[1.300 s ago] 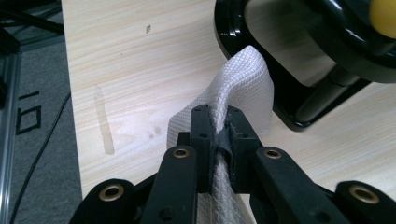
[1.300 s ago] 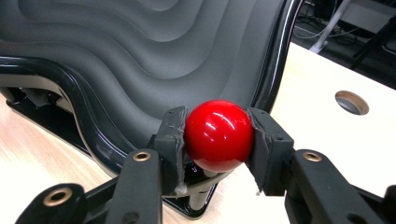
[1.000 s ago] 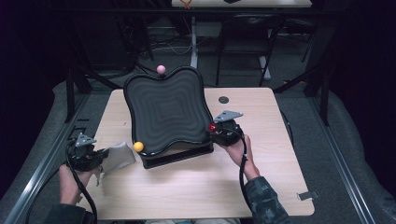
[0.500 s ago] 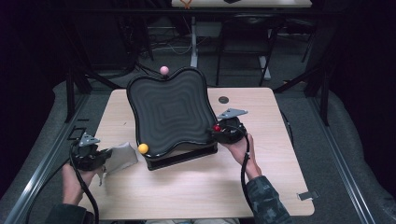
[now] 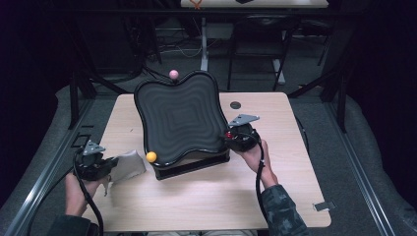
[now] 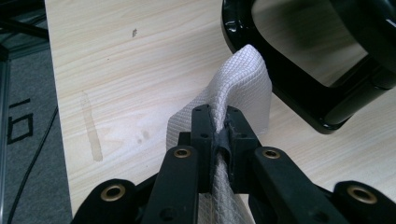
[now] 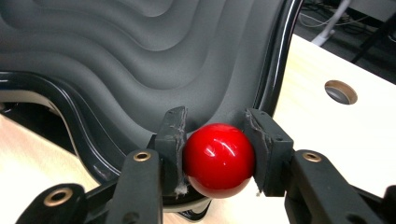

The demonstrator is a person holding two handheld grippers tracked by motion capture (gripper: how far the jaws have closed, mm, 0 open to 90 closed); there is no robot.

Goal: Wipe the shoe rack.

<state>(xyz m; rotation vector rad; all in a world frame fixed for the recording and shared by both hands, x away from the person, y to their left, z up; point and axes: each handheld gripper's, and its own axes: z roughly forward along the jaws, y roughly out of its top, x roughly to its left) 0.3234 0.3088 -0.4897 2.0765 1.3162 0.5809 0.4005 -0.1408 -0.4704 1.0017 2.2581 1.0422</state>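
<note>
Between the black jaws of the right claw (image 7: 217, 154) sits a glossy red ball (image 7: 218, 159), gripped on both sides by the pads; the jaws have just been closing again after a brief widening, with the ball between them throughout. That ball is one of the knobs at the rim of a black wavy-edged board (image 5: 178, 119), whose matte grey surface is stepped in concentric ripples and which stands tilted up on a black base frame (image 5: 192, 166) in the middle of the tabletop (image 5: 211, 196). From the high view the right claw (image 5: 235, 137) meets the board at its right edge, held by a hand in a camouflage-patterned sleeve. A yellow ball (image 5: 151, 157) marks the board's near left corner and a pink ball (image 5: 173, 74) its far edge. Over at the left, the left claw (image 6: 218, 133) is clenched tight on a white waffle-weave cloth (image 6: 240, 88), which rises folded between the jaws and reaches almost to the base frame. In the high view that left claw (image 5: 110, 164) holds the cloth (image 5: 129, 165) just above the tabletop's left edge, just beside the yellow ball. A round cable hole (image 5: 235, 104) lies in the wood beyond the right claw. No writing can be read on the board, the cloth or the balls.
</note>
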